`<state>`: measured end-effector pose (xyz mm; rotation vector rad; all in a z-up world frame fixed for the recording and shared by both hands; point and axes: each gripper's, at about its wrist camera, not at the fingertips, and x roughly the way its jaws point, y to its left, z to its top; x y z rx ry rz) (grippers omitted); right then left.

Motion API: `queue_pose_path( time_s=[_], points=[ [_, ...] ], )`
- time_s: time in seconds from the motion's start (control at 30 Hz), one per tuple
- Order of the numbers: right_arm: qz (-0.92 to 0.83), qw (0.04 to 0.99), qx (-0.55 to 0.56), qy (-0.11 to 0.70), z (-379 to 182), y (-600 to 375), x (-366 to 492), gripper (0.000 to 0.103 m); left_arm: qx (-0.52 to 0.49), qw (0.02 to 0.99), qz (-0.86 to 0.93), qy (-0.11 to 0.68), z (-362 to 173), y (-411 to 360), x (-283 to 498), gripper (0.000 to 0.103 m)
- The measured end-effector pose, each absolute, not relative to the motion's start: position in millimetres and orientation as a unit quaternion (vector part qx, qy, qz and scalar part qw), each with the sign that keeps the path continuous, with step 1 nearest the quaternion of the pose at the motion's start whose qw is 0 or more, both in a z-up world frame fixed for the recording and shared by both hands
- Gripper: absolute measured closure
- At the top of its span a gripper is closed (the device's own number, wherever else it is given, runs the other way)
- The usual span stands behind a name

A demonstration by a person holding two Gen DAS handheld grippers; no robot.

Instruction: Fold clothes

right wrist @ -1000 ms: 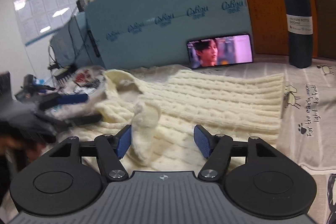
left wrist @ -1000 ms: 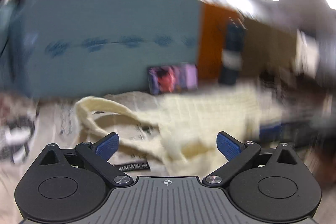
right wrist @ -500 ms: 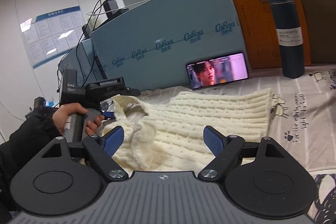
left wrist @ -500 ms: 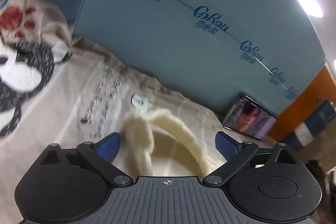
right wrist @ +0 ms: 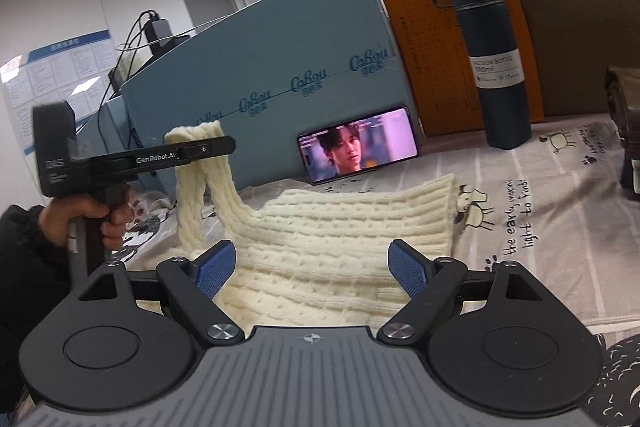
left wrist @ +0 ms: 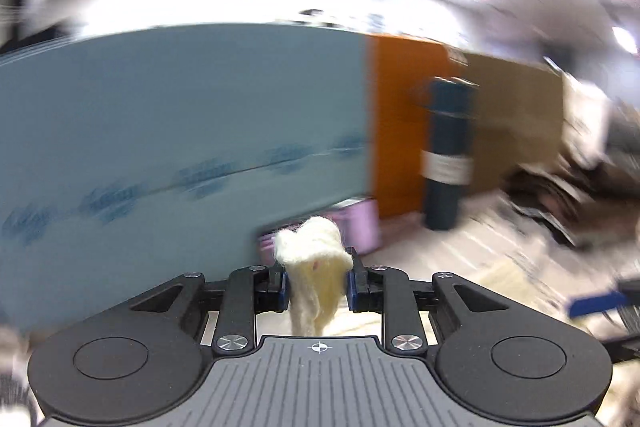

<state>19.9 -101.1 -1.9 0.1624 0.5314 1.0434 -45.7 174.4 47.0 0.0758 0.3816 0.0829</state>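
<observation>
At the frame's left the left claw (right wrist: 216, 147), its jaws just closed, pinches the cream knit sweater (right wrist: 340, 227) by a strap lifted off the printed surface (right wrist: 540, 195) (the body lies flat, centre), while the right claw (right wrist: 312, 269) stands spread.

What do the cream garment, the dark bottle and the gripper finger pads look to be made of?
Cream garment: chunky knit, probably wool or acrylic; raised ribs and fuzzy ends show where the left gripper pinches it.
Dark bottle: likely coated metal with a matte blue finish; its label reads vacuum bottle.
Right gripper finger pads: blue, finely textured, seemingly rubber.
</observation>
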Motion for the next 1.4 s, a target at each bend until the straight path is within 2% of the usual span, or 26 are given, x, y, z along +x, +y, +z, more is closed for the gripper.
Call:
queue_pose_path(
  time_s=[0.17, 0.2, 0.23, 0.27, 0.33, 0.37, 0.53, 0.73, 0.9, 1.03, 1.17, 1.23, 1.4],
  points=[
    [0.481, 0.835, 0.092, 0.250, 1, -107, 23, 0.020, 0.090, 0.963, -0.009, 0.253, 38, 129, -10, 0.077],
    [0.479, 0.836, 0.094, 0.248, 2, -109, 24, 0.020, 0.100, 0.958, -0.014, 0.267, 34, 122, -5, 0.073],
    [0.478, 0.838, 0.096, 0.247, 2, -110, 24, 0.020, 0.106, 0.954, -0.018, 0.279, 30, 116, -2, 0.061],
    [0.476, 0.839, 0.099, 0.245, 3, -112, 25, 0.020, 0.109, 0.951, -0.023, 0.287, 27, 111, -1, 0.055],
    [0.473, 0.841, 0.105, 0.242, 5, -116, 26, 0.020, 0.099, 0.953, -0.038, 0.283, 26, 109, 2, 0.031],
    [0.471, 0.842, 0.109, 0.240, 6, -118, 27, 0.020, 0.092, 0.956, -0.041, 0.276, 29, 109, 2, 0.027],
    [0.463, 0.847, 0.118, 0.233, 8, -125, 30, 0.020, 0.080, 0.970, -0.013, 0.230, 49, 120, -12, 0.023],
    [0.483, 0.833, 0.102, 0.252, 6, -121, 33, 0.020, 0.090, 0.982, 0.030, 0.162, 64, 140, -79, 0.017],
    [0.513, 0.820, 0.058, 0.246, 5, -113, 23, 0.017, 0.179, 0.976, 0.024, 0.126, 52, 129, -153, 0.015],
    [0.545, 0.812, -0.009, 0.208, 9, -110, 2, 0.012, 0.261, 0.954, -0.027, 0.146, 31, 108, -201, 0.015],
    [0.592, 0.782, -0.080, 0.177, 8, -116, -24, 0.007, 0.316, 0.922, -0.048, 0.220, 6, 92, -217, 0.015],
    [0.610, 0.764, -0.102, 0.185, 3, -119, -32, 0.005, 0.345, 0.904, -0.053, 0.247, -7, 87, -220, 0.015],
    [0.574, 0.771, -0.194, 0.195, -14, -117, -48, 0.006, 0.435, 0.867, -0.061, 0.235, -29, 74, -217, 0.015]
  ],
)
